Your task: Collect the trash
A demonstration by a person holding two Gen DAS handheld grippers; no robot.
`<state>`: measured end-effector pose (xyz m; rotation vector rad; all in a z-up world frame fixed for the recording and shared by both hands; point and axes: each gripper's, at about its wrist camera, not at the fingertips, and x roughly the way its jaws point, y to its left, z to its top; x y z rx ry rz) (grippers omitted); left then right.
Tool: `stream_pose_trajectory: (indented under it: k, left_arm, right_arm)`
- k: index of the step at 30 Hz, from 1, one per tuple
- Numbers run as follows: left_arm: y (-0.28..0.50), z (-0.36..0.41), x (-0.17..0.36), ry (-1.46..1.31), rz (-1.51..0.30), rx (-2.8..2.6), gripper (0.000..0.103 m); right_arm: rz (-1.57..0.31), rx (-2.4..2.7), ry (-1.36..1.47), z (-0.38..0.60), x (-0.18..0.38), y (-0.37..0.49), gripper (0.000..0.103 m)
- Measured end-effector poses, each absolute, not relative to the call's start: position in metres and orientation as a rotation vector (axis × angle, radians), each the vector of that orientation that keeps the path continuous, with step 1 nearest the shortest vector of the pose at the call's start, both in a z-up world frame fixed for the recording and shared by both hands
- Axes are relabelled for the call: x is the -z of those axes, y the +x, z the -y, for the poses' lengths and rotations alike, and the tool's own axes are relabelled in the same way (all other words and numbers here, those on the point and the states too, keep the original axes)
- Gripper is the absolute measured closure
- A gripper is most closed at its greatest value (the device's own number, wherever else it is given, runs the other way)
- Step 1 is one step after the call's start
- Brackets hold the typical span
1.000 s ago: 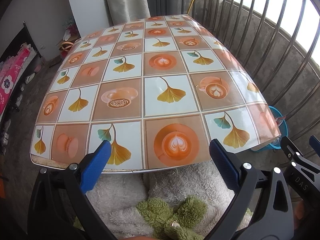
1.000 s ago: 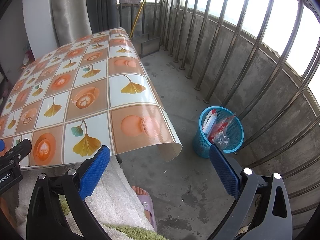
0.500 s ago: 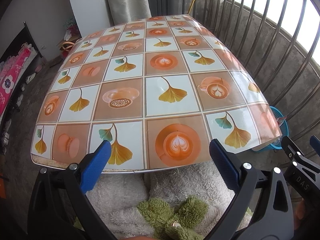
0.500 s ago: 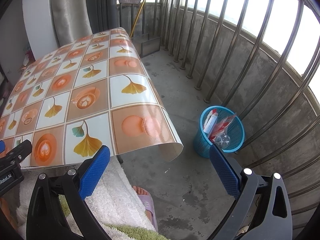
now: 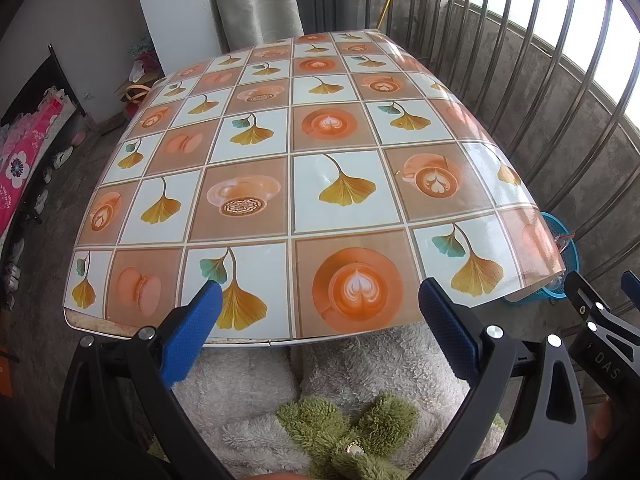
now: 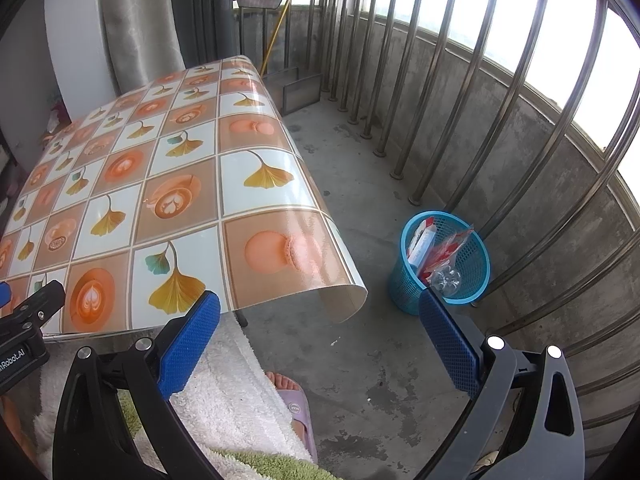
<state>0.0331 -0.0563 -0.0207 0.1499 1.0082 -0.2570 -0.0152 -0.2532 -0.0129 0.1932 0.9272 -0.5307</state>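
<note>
A blue mesh basket (image 6: pixel 442 264) is seen on the concrete floor (image 6: pixel 360 208) beside the railing (image 6: pixel 460 92), filled with wrappers (image 6: pixel 438 248) and a clear bottle (image 6: pixel 446 280). The surface (image 5: pixel 304 184), just beside it, is covered with a patterned cloth. Both the left tongs (image 5: pixel 320 332) and right tongs (image 6: pixel 320 336) are held spread, with nothing gripped.

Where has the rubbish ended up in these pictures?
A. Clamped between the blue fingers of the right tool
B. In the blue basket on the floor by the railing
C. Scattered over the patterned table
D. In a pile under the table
B: the blue basket on the floor holds wrappers and a clear bottle, while the table is bare.
</note>
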Motion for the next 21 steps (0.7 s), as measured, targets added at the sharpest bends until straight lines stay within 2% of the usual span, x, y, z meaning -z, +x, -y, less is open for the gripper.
stream_pose_trajectory:
  k: [21]
  left_arm:
    - [0.0323, 0.0581, 0.0209, 0.152, -1.006, 0.255, 0.009]
  right_arm:
    - [-0.926, 0.529, 0.197, 0.253, 0.0126, -0.0156, 0.006]
